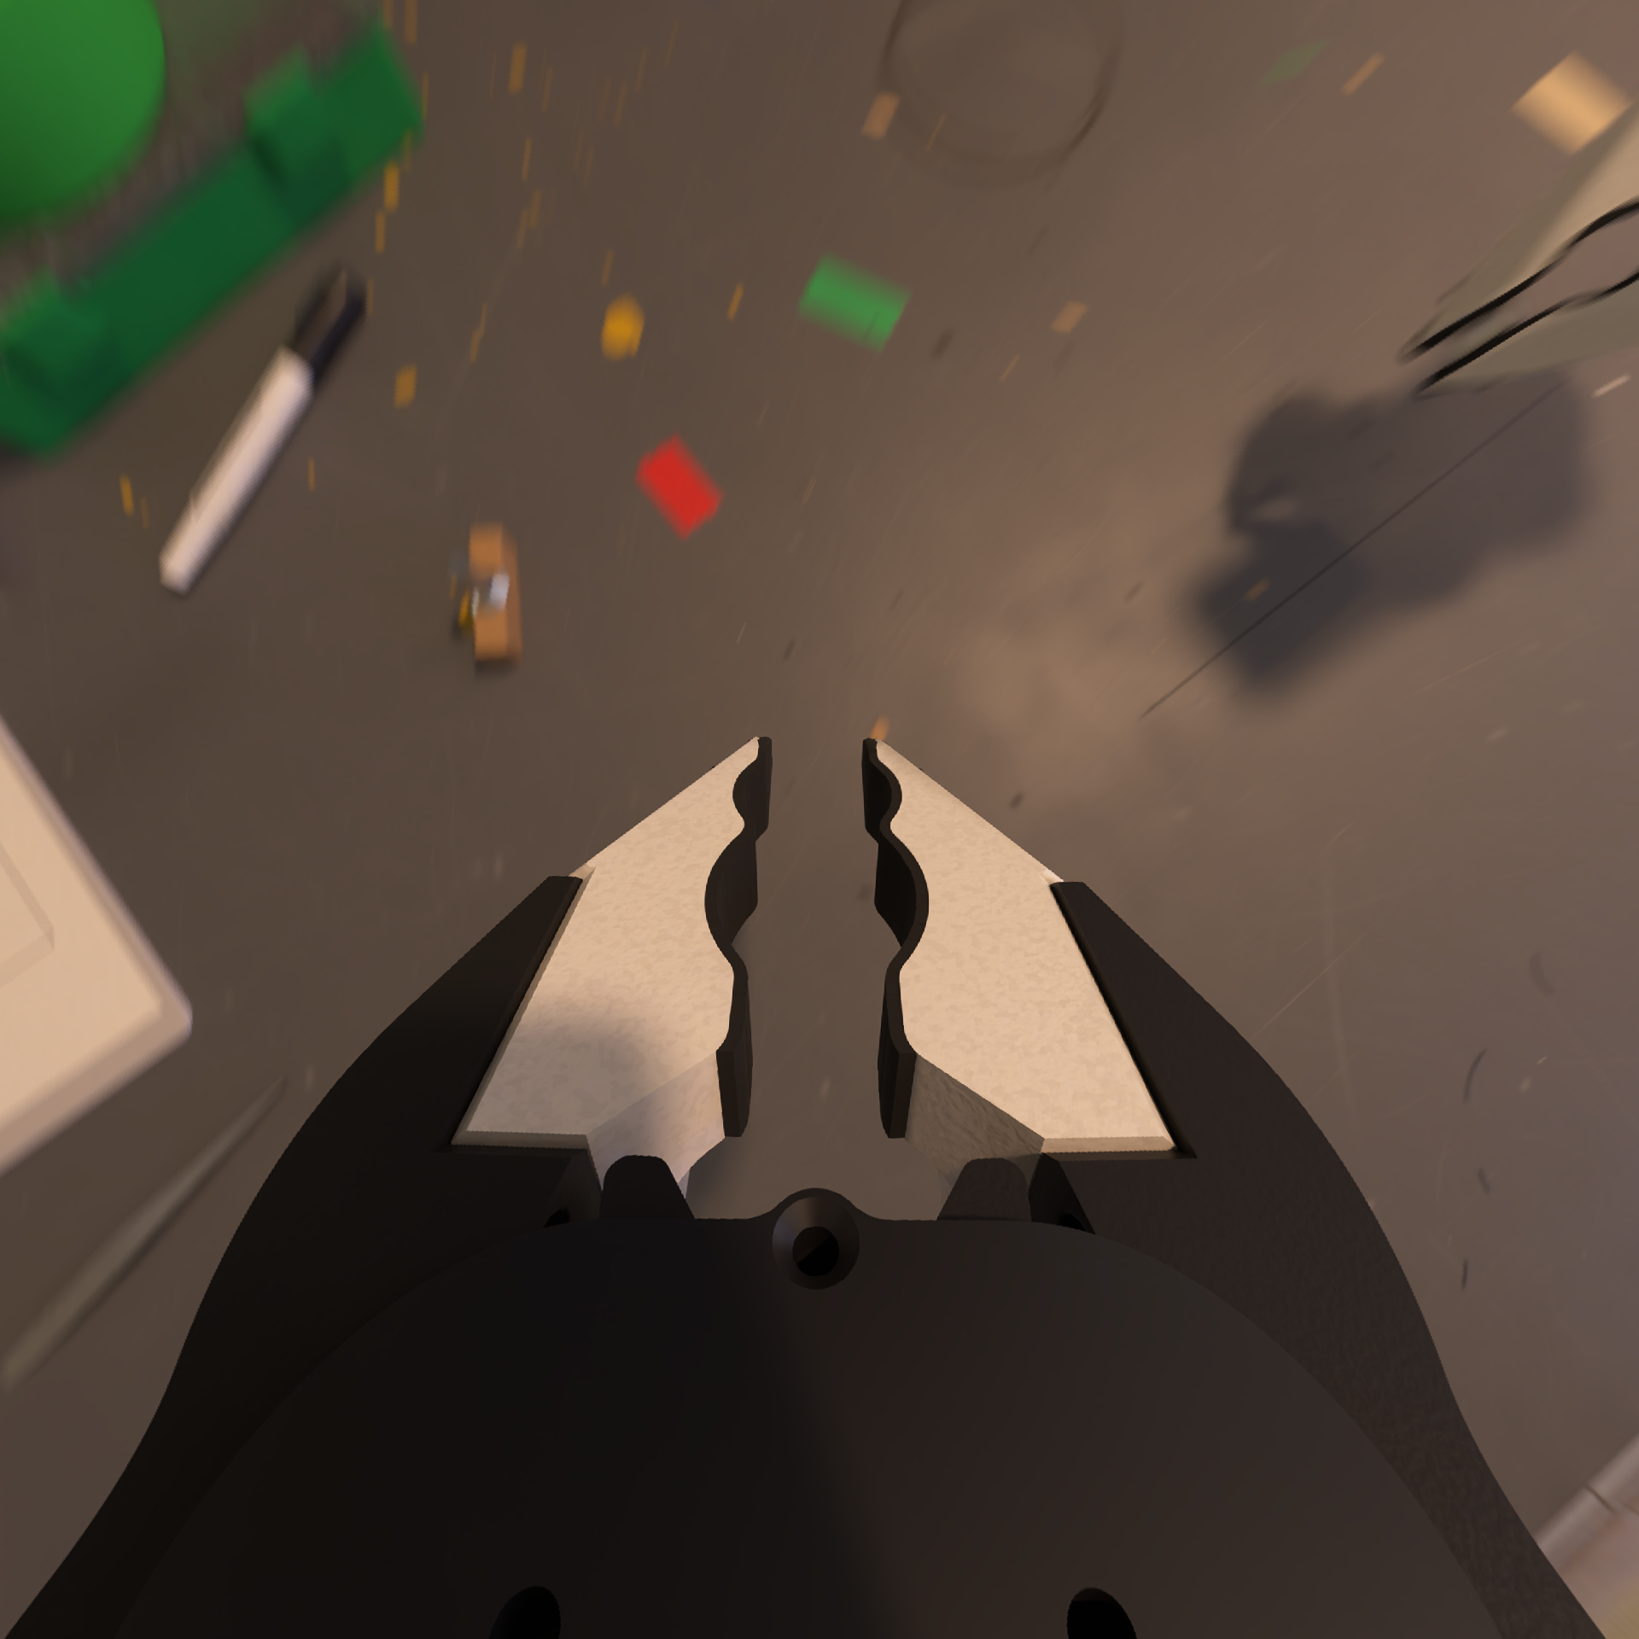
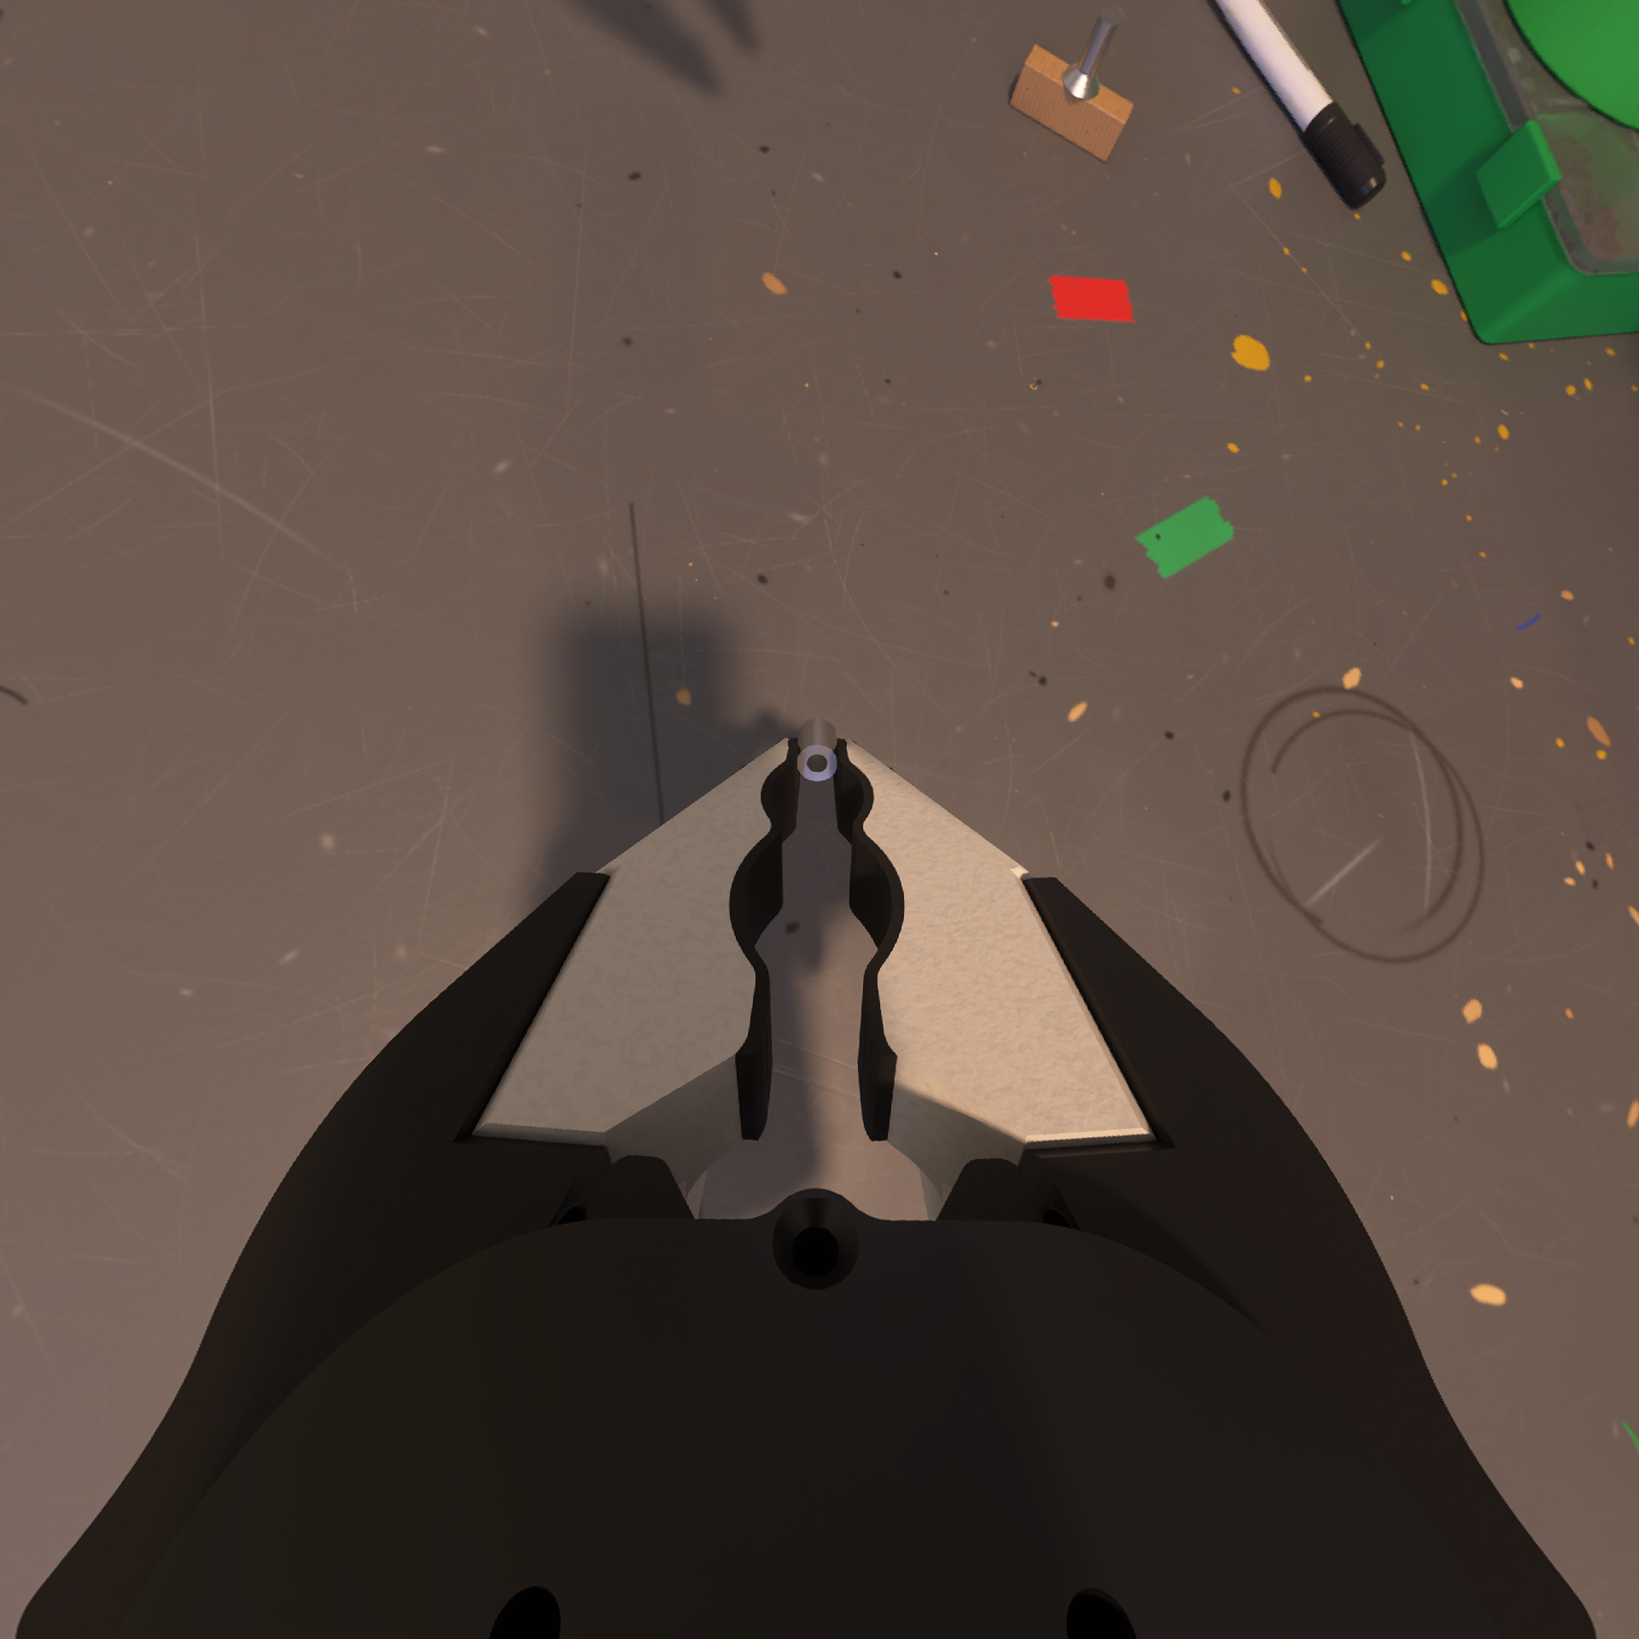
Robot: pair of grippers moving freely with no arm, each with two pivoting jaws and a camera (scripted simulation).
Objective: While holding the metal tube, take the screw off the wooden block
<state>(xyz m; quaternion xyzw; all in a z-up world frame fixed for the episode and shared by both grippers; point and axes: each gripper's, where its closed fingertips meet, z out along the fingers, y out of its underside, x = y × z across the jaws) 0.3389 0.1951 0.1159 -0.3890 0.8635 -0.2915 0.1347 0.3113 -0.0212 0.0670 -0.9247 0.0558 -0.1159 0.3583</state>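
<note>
A small wooden block (image 2: pixel 1071 105) lies on the grey table at the top of the right wrist view, with a metal screw (image 2: pixel 1089 60) standing up out of it. My right gripper (image 2: pixel 817 752) is shut on the metal tube (image 2: pixel 817 763), seen end-on at its fingertips, well short of the block. In the blurred left wrist view the block (image 1: pixel 492 592) with the screw (image 1: pixel 488 592) lies ahead and to the left. My left gripper (image 1: pixel 817 743) is open and empty, above the table. The right gripper (image 1: pixel 1525 293) shows far right.
A white marker with a black cap (image 2: pixel 1299 98) lies beside a green holder (image 2: pixel 1508 195) at the top right; both also show in the left wrist view, marker (image 1: pixel 257 435) and holder (image 1: pixel 177 248). Red tape (image 2: pixel 1091 298) and green tape (image 2: pixel 1184 537) lie on the table. A white box (image 1: pixel 62 976) sits at left.
</note>
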